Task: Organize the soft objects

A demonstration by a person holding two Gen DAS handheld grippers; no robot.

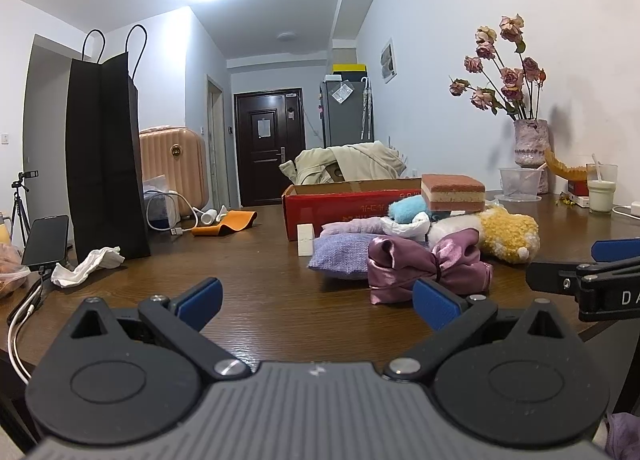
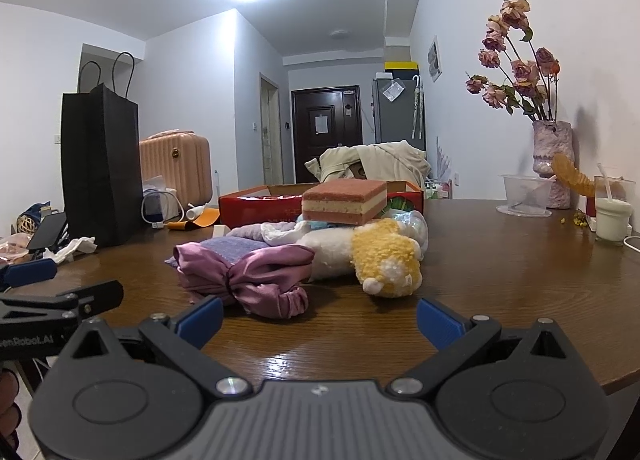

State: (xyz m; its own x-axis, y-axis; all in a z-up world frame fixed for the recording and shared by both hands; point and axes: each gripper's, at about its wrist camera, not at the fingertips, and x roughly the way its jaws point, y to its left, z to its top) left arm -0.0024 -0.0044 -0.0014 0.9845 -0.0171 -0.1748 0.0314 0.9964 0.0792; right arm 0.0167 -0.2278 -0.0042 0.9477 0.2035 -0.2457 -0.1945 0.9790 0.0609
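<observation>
We find the left gripper [image 1: 318, 302] over the near edge of the wooden table [image 1: 248, 288], its blue pads spread wide with nothing between them. Ahead of it and to its right lies the heap of soft objects, near the middle of the table, just in front of the red cardboard box [image 1: 344, 205]. On the heap's left side sits a lilac cushion [image 1: 340, 258]. Next comes the purple satin bow [image 2: 244, 274], the item closest to the near edge; its long axis runs roughly across both views, parallel to that edge, pinched at the middle by a dark band. Behind it a sponge block [image 2: 344, 201] rests on top of the pile. At the right end the yellow and white plush toy [image 2: 386, 256] lies touching the bow's neighbours.

The right gripper [image 2: 320, 322] also hangs over the near edge, pads equally wide and empty. In our judgement the bow lies almost straight ahead of the right gripper, slightly left of its centreline, whereas it sits off to the right for the left gripper. We therefore rate the right gripper better aligned, and a grip across the band looks most secure.
</observation>
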